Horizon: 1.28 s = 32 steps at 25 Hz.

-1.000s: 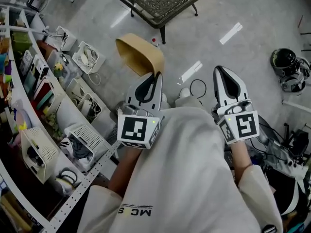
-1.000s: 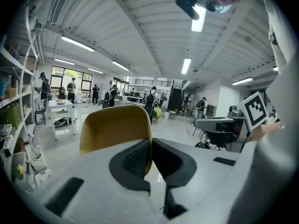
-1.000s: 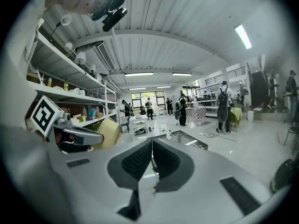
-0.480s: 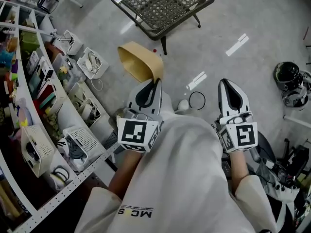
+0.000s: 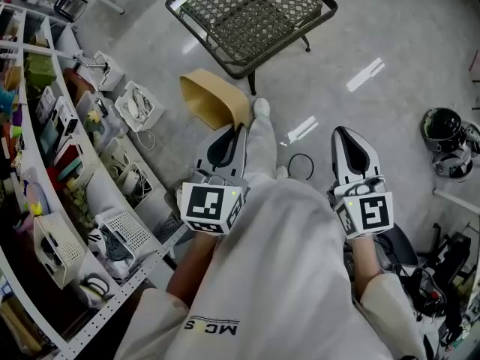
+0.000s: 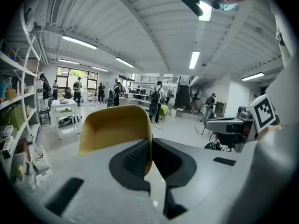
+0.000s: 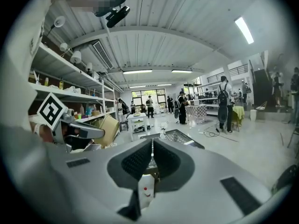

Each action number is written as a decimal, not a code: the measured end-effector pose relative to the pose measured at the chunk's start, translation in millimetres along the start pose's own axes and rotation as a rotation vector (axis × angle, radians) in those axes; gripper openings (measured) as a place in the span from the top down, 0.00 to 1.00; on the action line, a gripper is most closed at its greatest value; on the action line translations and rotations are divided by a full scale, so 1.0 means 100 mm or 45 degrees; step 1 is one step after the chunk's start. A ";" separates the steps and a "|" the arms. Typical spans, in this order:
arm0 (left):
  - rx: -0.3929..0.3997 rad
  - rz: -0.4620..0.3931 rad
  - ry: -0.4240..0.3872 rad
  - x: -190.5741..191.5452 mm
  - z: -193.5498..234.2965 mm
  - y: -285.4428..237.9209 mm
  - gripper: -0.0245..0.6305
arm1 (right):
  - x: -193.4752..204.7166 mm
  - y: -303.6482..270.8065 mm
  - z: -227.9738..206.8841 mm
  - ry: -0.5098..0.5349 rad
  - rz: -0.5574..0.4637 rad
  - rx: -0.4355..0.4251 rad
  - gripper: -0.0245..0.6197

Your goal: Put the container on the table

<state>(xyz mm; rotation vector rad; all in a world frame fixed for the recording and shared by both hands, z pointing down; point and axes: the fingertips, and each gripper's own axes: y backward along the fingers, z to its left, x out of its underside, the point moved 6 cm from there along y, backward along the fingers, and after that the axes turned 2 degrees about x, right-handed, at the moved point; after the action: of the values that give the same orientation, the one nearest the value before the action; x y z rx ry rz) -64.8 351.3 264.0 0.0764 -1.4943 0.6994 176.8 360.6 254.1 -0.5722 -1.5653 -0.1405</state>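
Note:
A tan yellow container (image 5: pixel 214 96) hangs above the floor, tilted, with my left gripper (image 5: pixel 241 127) shut on its rim. In the left gripper view the container (image 6: pixel 114 129) fills the space left of the jaws, its wall pinched between the pads of that gripper (image 6: pixel 150 143). The black mesh table (image 5: pixel 255 13) stands just beyond it, at the top of the head view. My right gripper (image 5: pixel 342 132) is held level at the right, shut, with nothing in it. The right gripper view shows its closed jaws (image 7: pixel 152 144) pointing at the table (image 7: pixel 176 135), with the container (image 7: pixel 108 129) at the left.
Curved shelves (image 5: pixel 45 163) with white baskets and bins line the left side. A black cable ring (image 5: pixel 301 165) lies on the floor between the grippers. A black round device (image 5: pixel 442 126) sits at the right. The person's shoe (image 5: pixel 261 112) is beside the container.
The view has moved toward the table, which shows larger and fuller. The container and both grippers came along, and a shoe has stepped forward beside the container.

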 end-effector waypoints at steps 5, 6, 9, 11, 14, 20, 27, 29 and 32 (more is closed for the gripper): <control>0.038 0.018 0.005 -0.31 0.38 -0.67 0.91 | -0.27 -0.72 -0.29 -0.009 0.018 0.012 0.93; 0.047 0.019 0.003 -0.40 0.47 -0.81 0.91 | -0.33 -0.89 -0.34 -0.006 0.020 0.011 0.93; 0.082 0.035 0.014 -0.60 0.77 -1.26 0.91 | -0.53 -1.40 -0.48 -0.002 0.022 0.018 0.93; 0.104 0.049 0.027 -0.72 0.98 -1.53 0.91 | -0.66 -1.73 -0.55 -0.007 0.021 0.026 0.93; 0.121 0.049 0.022 -0.93 1.24 -1.87 0.91 | -0.86 -2.19 -0.66 -0.003 0.020 0.018 0.93; 0.106 0.027 0.042 -1.22 1.77 -2.42 0.91 | -1.04 -2.98 -0.91 0.000 0.055 0.010 0.93; 0.081 0.020 0.060 -1.38 2.17 -2.87 0.91 | -1.17 -3.57 -1.04 0.051 0.073 -0.040 0.93; 0.083 0.033 0.059 -1.39 2.16 -2.97 0.91 | -1.16 -3.65 -1.09 0.055 0.080 -0.062 0.93; 0.085 0.045 0.053 -1.43 2.12 -3.06 0.91 | -1.18 -3.76 -1.15 0.047 0.089 -0.093 0.93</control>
<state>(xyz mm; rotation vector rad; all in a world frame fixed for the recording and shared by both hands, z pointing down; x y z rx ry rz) -97.6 -46.1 268.7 0.0863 -1.4354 0.7751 112.8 -44.2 246.9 -0.6769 -1.5074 -0.1551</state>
